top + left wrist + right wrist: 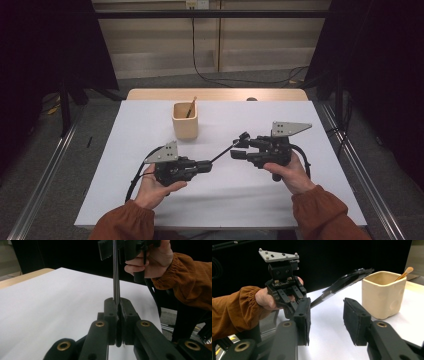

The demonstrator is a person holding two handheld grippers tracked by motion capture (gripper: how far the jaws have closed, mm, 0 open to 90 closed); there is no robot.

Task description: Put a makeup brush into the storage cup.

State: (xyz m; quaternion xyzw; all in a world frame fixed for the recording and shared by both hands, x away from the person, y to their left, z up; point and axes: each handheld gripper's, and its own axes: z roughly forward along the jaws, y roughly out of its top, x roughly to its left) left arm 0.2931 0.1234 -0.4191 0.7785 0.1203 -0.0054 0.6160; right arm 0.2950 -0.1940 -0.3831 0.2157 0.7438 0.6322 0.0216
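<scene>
Above bare table (150, 200), left gripper (209, 165) jaws clamp a black utensil (225, 150); right gripper (240, 148) jaws stand apart.

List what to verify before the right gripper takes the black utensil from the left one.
1. Left gripper clamped on the black utensil: ok, jaws shut on its thin handle.
2. Right gripper gripping the utensil: not ok, its pads stand apart with nothing pressed.
3. Utensil's far end lined up between the right jaws: cannot tell.
4. Beige cup upright on the table: ok.
5. Room in the cup: ok, one wooden stick leans inside.
</scene>
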